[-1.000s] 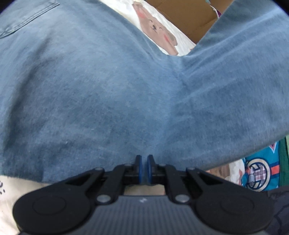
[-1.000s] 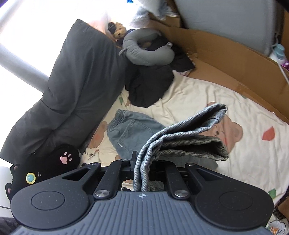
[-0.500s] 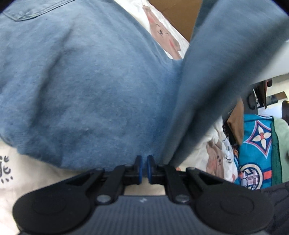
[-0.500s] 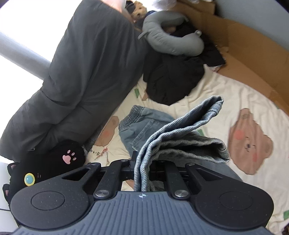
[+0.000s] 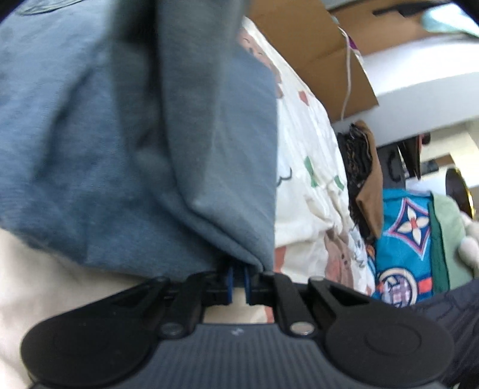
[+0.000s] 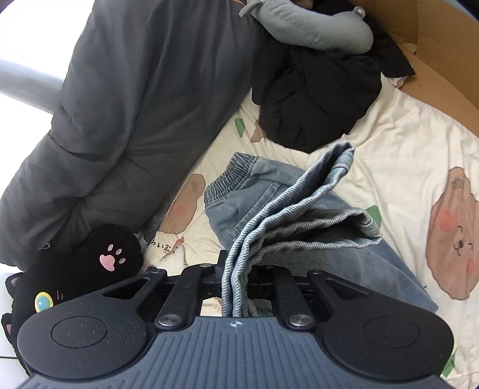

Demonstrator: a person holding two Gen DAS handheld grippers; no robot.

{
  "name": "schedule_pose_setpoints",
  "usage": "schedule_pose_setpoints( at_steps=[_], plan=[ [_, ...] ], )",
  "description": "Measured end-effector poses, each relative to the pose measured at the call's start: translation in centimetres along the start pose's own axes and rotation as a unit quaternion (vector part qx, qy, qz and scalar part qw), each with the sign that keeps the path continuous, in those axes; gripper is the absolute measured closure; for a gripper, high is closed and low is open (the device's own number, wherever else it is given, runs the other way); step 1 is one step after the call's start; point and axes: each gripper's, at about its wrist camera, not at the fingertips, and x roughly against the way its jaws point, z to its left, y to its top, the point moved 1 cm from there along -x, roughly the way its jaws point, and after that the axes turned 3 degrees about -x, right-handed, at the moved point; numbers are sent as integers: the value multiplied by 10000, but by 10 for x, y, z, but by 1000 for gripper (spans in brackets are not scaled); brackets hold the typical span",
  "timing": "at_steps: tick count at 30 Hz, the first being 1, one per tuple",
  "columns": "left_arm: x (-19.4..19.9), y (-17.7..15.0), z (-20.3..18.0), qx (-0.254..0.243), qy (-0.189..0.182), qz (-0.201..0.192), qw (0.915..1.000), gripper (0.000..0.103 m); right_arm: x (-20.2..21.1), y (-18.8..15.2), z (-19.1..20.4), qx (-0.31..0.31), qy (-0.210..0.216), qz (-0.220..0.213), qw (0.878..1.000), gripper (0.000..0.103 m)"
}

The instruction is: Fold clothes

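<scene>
Left to right, using the jeans [image 6: 269, 206] as the landmark. Far left of them: black cat plush [image 6: 74, 269] against the grey duvet [image 6: 134, 89], both off the work area. Jeans lie on the bear-print sheet [image 6: 404, 140], elastic waistband [image 6: 230, 176] at the duvet side, black garment [image 6: 314, 98] and grey neck pillow [image 6: 311, 27] beyond them by the cardboard [image 6: 437, 48]. Right gripper [image 6: 239, 287] is clamped on bunched denim at a leg hem, several layers pinched, and holds the hem lifted over the seat of the jeans. Left gripper [image 5: 238, 279]: blue pads nearly together with the denim edge pinched at the tips, so I read it as gripping the jeans too, though the view is blurred. What changed over the last second: on the left camera the denim went from one broad flat sheet filling the view to a doubled, steep fold crowded to the left, with sheet and a teal printed cushion [image 5: 401, 239] now exposed on the right. On the right camera the waistband came closer and more of it shows, the held hem travelling toward it. Meaning: the leg end is being carried over toward the waistband, so a lengthwise fold is mid-flight. Layers look uneven; the edges will likely need squaring once laid down.
</scene>
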Motion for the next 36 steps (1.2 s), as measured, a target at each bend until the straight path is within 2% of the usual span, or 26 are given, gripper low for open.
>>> schedule_pose_setpoints(
  at_steps=[6, 12, 14, 17, 18, 22, 27, 32, 34, 36],
  plan=[
    [21, 0, 17, 108, -119, 49, 9999, 96, -30, 7, -9, -295, 11, -86, 9995, 94],
    [50, 5, 21, 198, 27, 53, 9998, 94, -65, 14, -18, -573, 79, -103, 9983, 91],
    [67, 9, 24, 292, 79, -69, 9995, 86, -79, 16, -21, -661, 117, -75, 9977, 89],
    [94, 15, 26, 403, 114, -321, 9986, 84, -98, 18, -25, -793, 174, -32, 9967, 88],
    [104, 17, 24, 354, 145, -465, 9982, 84, -105, 19, -26, -838, 193, -18, 9963, 88],
    [135, 24, 16, 213, 367, -939, 9947, 72, -132, 23, -32, -1016, 279, 50, 9944, 86],
    [161, 30, 30, 517, 777, -1364, 9863, 72, -162, 35, -23, -1075, 413, 174, 9932, 66],
    [187, 31, 37, 748, 1333, -1977, 9683, 72, -178, 50, -8, -1091, 351, 462, 9923, 43],
    [196, 32, 38, 821, 1460, -2151, 9621, 69, -184, 57, -4, -1084, 343, 756, 9906, 38],
    [205, 33, 41, 878, 1562, -2284, 9569, 65, -187, 65, 2, -1010, 279, 971, 9897, 38]
  ],
)
